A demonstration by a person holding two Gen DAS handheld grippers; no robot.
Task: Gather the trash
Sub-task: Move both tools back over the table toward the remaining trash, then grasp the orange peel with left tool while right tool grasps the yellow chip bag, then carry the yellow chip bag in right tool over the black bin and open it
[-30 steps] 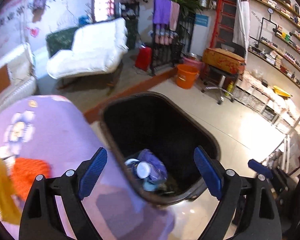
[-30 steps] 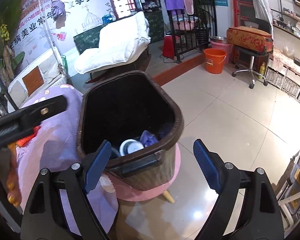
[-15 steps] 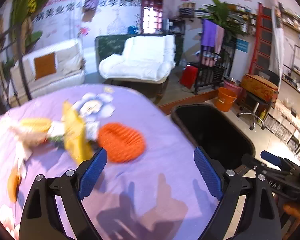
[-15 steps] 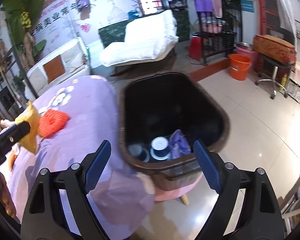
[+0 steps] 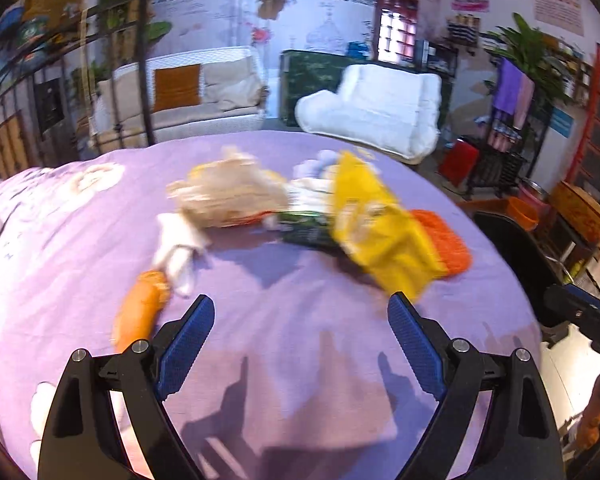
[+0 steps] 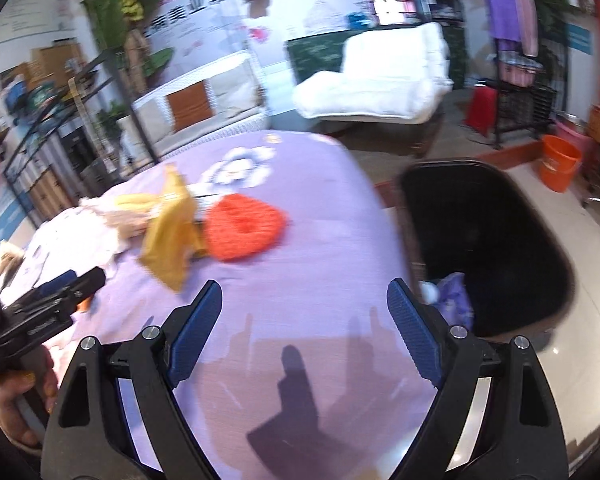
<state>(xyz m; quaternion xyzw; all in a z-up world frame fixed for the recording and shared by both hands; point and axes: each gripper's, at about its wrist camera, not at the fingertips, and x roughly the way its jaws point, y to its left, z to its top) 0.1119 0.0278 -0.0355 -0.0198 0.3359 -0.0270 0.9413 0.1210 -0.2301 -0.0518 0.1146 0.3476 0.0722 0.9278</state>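
Blue ribbed pads are standing wide apart on both tools, and nothing is sitting between them. You are holding the left gripper spread and tilted down over the purple cloth, which looks like the stance for reaching at the next scrap rather than carrying one. You are keeping the right gripper just as wide and empty, angled down near the cloth's edge beside the bin.

Beyond the left tool's tips, the litter is lying ahead on the cloth, none of it touching the pads. An orange wrapper is lying nearest, just beyond the left-hand pad and a little outside it. Past it, white crumpled paper is trailing toward a beige crumpled bag. Ahead and to the right, a yellow packet is standing partly over a dark green wrapper, with an orange knitted piece just behind it.

The black bin is waiting off the cloth's right edge, low beside the table, probably so scraps can drop straight in. A purple wrapper is already lying inside it, close behind the right tool's right pad. The remaining pile is lying well apart from the bin, so much of the clearing seems still ahead.
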